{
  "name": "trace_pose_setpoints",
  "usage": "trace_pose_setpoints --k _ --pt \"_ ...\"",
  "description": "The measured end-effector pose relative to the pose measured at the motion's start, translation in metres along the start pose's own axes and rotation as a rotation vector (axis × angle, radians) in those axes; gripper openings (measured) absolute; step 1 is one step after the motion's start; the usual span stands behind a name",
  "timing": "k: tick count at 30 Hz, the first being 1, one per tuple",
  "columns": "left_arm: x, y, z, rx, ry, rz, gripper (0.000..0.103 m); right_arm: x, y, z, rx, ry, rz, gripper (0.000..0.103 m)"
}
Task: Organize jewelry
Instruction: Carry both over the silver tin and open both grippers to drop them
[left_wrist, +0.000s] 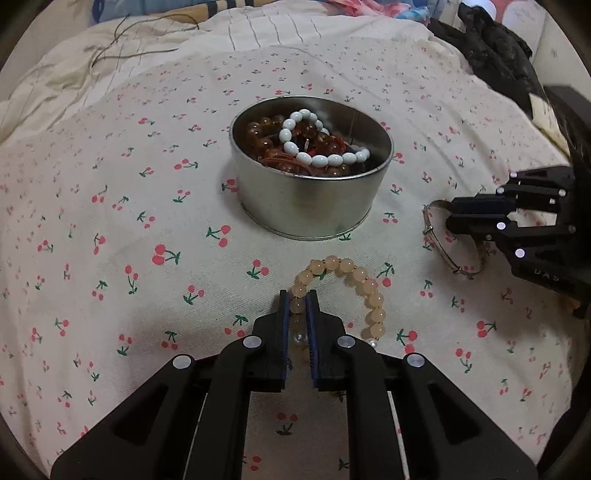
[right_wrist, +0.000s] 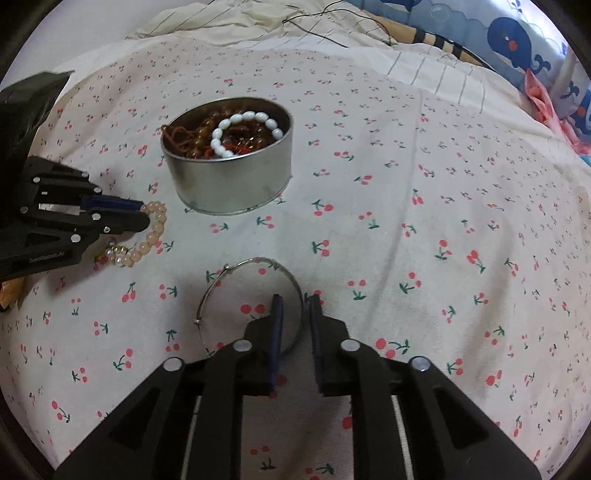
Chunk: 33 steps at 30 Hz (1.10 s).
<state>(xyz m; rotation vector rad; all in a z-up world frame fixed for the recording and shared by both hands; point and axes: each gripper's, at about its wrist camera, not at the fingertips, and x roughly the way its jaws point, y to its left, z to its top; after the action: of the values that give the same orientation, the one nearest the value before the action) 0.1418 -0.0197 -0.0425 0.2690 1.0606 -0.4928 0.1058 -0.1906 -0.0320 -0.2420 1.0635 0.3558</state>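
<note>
On cherry-print cloth (left_wrist: 110, 221), one tin (left_wrist: 306, 206), left gripper (left_wrist: 298, 295) clamping peach bracelet (left_wrist: 369, 291), right gripper (right_wrist: 295, 299) clamping silver bangle (right_wrist: 251, 263)

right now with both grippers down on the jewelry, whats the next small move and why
Probably lift both straight up, then carry to the tin. The left gripper is shut on the peach bracelet and the right gripper pinches the bangle, yet both pieces lie on the sheet, outside the tin.
</note>
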Motion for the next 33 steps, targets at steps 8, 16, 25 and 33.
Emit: trace_pose_setpoints --k 8,16,25,33 --pt "-0.003 0.0 0.003 -0.011 -0.019 0.016 0.009 -0.008 0.005 0.006 -0.003 -0.059 0.013 0.003" --pt "-0.002 -0.004 0.004 0.008 -0.025 0.048 0.009 -0.001 0.005 0.004 -0.01 -0.035 -0.015 0.032" --pt "-0.002 -0.007 0.004 0.024 -0.027 0.065 0.01 0.002 0.009 0.002 -0.028 -0.022 0.01 0.039" --pt "-0.001 -0.01 0.003 0.047 -0.031 0.086 0.01 0.002 0.018 0.001 -0.051 -0.026 0.04 0.009"
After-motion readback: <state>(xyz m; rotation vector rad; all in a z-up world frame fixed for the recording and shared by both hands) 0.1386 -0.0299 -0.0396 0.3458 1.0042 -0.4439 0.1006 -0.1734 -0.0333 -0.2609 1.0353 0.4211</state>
